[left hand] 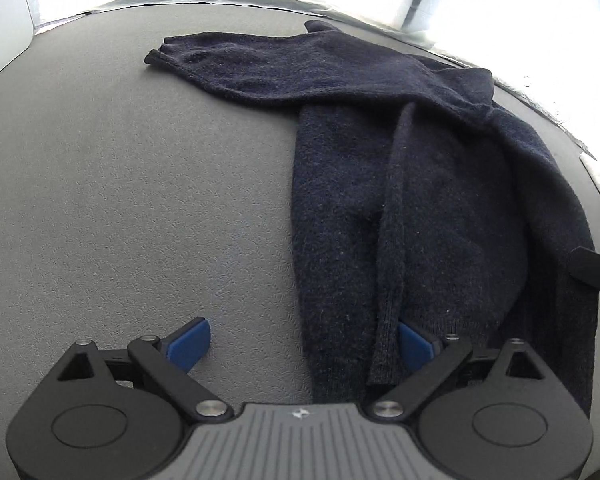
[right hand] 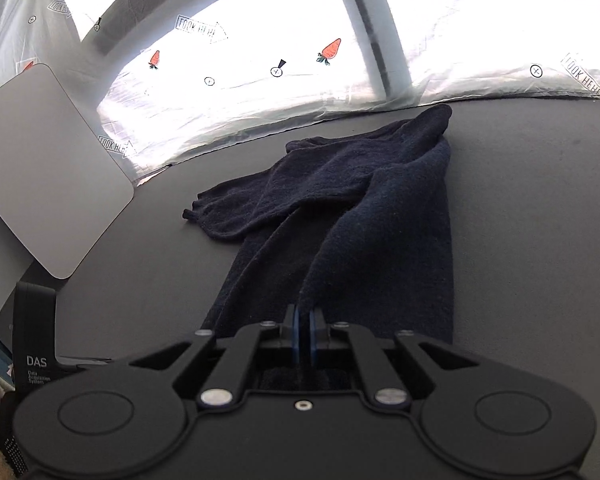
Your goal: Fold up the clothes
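Observation:
A dark navy knit sweater [left hand: 440, 184] lies on the grey table [left hand: 140, 200], body toward me and one sleeve stretched left at the far end. My left gripper [left hand: 300, 346] is open over the sweater's near left edge; a folded sleeve strip lies over its right blue pad [left hand: 414, 346]. In the right wrist view the same sweater [right hand: 352, 216] runs away from me. My right gripper [right hand: 304, 330] is shut on the sweater's near hem, with a raised ridge of cloth running up from the blue pads. The right gripper also shows at the right edge of the left wrist view [left hand: 596, 270].
A grey rounded board [right hand: 48, 168] leans at the table's left. A white printed sheet [right hand: 300, 60] with carrot marks hangs behind the far edge. A black DAS device [right hand: 34, 344] stands at the near left. Bare table lies left of the sweater.

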### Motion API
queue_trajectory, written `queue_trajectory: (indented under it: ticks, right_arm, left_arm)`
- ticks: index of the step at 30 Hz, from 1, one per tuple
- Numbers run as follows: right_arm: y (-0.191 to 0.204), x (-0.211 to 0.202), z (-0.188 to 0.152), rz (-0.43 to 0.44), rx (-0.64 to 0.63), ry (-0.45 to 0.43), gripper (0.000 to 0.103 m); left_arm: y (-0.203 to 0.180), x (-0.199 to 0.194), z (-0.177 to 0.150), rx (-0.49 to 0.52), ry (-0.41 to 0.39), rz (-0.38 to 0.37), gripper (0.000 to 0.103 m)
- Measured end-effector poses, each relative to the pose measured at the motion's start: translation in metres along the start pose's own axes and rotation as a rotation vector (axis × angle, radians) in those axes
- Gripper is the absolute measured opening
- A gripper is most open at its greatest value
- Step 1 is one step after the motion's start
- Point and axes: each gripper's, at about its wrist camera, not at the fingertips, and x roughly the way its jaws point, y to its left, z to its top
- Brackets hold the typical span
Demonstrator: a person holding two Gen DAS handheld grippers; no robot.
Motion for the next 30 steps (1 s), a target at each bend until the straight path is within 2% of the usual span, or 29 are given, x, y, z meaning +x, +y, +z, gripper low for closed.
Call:
queue_trajectory:
  ticks: [4, 6, 7, 8, 9, 10, 14, 17, 21, 25, 30]
  right_arm:
    - [-0.01, 0.044, -0.025, -0.025, 0.049, 0.129, 0.006]
    - [-0.012, 0.044, -0.023, -0.015, 0.067, 0.148, 0.007]
    - [-0.013, 0.043, -0.021, -0.007, 0.076, 0.155, 0.012]
    - [-0.012, 0.04, -0.019, 0.001, 0.07, 0.161, 0.024]
    - [-0.01, 0.036, -0.016, 0.01, 0.058, 0.166, 0.029]
    - [-0.008, 0.031, -0.013, 0.02, 0.047, 0.162, 0.036]
    - [0.0, 0.008, -0.003, 0.053, -0.016, 0.113, 0.039]
    - [-0.008, 0.003, 0.015, 0.02, -0.035, 0.061, 0.045]
    - [-0.019, -0.002, 0.039, -0.031, -0.055, -0.007, 0.045]
    - [-0.039, 0.017, 0.065, -0.087, -0.009, -0.023, 0.045]
    - [-0.065, 0.052, 0.117, -0.143, -0.009, -0.064, 0.046]
  left_arm:
    - [0.001, 0.0, 0.001, 0.007, 0.009, -0.007, 0.099]
    - [0.001, 0.001, 0.002, 0.006, 0.016, -0.009, 0.099]
    - [0.001, 0.001, 0.003, 0.004, 0.02, -0.01, 0.099]
    - [0.001, 0.002, 0.005, -0.001, 0.024, -0.012, 0.099]
    - [0.002, 0.001, 0.006, -0.009, 0.028, -0.016, 0.099]
    - [0.004, 0.0, 0.007, -0.022, 0.031, -0.023, 0.099]
    - [0.017, -0.009, 0.016, -0.12, 0.011, -0.063, 0.099]
    - [0.028, -0.019, 0.03, -0.169, -0.048, -0.018, 0.099]
    - [0.047, -0.024, 0.05, -0.255, -0.111, 0.008, 0.099]
    - [0.068, -0.012, 0.075, -0.331, -0.134, 0.04, 0.099]
    - [0.093, 0.011, 0.116, -0.371, -0.154, 0.078, 0.099]
